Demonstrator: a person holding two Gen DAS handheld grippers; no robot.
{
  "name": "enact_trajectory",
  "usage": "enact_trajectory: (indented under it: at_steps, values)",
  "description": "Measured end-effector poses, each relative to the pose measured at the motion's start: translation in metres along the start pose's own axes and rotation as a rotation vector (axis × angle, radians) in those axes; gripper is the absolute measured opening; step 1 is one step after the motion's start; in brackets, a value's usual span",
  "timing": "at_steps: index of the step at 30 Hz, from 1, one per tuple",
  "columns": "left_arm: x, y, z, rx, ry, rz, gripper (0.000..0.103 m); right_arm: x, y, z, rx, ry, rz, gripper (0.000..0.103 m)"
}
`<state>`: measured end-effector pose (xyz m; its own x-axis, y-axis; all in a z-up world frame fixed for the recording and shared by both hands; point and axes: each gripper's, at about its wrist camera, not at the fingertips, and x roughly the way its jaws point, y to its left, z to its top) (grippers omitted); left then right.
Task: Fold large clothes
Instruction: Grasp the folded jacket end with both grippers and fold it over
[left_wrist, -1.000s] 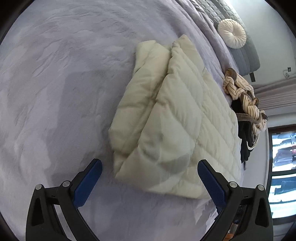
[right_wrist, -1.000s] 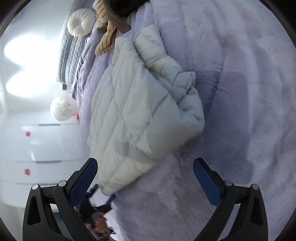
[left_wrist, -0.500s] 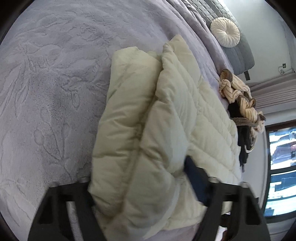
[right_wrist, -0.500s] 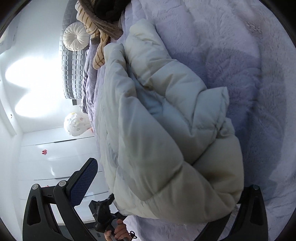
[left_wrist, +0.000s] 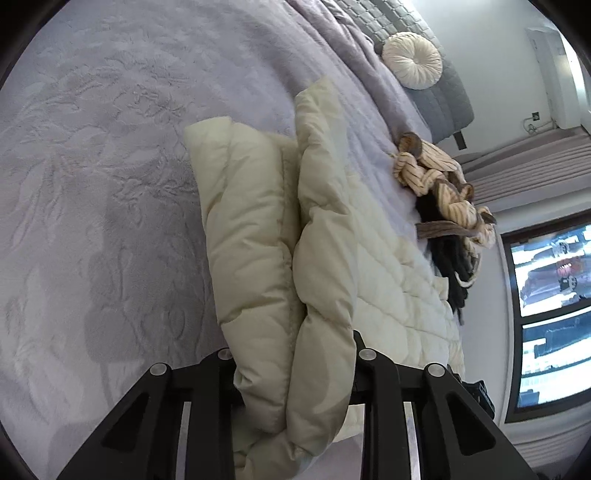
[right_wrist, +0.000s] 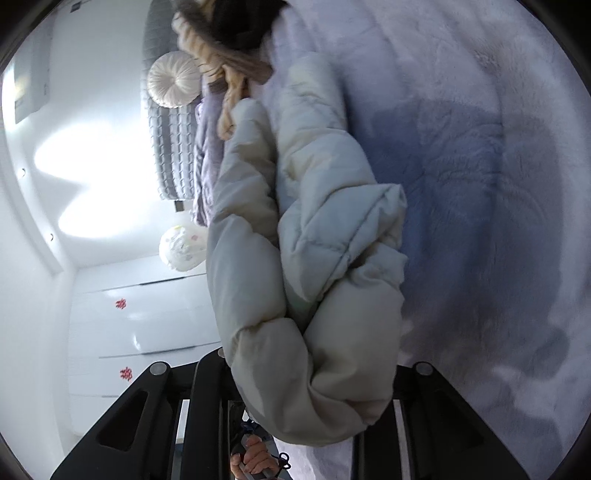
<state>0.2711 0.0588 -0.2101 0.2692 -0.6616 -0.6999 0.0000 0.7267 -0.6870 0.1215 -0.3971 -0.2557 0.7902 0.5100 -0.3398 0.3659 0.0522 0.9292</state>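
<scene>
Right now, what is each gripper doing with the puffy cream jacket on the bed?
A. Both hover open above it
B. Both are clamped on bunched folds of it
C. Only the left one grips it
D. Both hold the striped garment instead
B. The left gripper and the right gripper have just been closing and each pinches a thick fold of the jacket between its jaws; the striped garment lies untouched farther up the bed.
</scene>
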Motion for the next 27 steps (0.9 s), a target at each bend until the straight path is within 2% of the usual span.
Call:
enact_trajectory:
  at_steps: [4,11,17,23,24,27]
  values:
    - [-0.020,0.003,-0.021,0.002,0.025,-0.003,0.030,-0.014,0.005,-0.015,-0.013,0.010,-0.003,0.026]
    - [-0.044,0.018,-0.069,-0.012,0.079,0.048,0.030,-0.044,-0.010,-0.055,0.018,0.022,-0.043,0.026]
    - [-0.051,0.024,-0.103,0.023,0.129,0.134,0.030,-0.057,-0.026,-0.078,0.072,0.003,-0.078,0.027]
    - [-0.050,0.031,-0.120,-0.001,0.158,0.211,0.031,-0.051,-0.032,-0.076,0.078,0.004,-0.193,0.030]
    - [-0.049,0.029,-0.121,0.003,0.162,0.228,0.032,-0.049,-0.031,-0.074,0.078,0.006,-0.209,0.031]
    - [-0.052,0.027,-0.123,0.012,0.173,0.285,0.044,-0.044,-0.023,-0.068,0.070,0.009,-0.259,0.035]
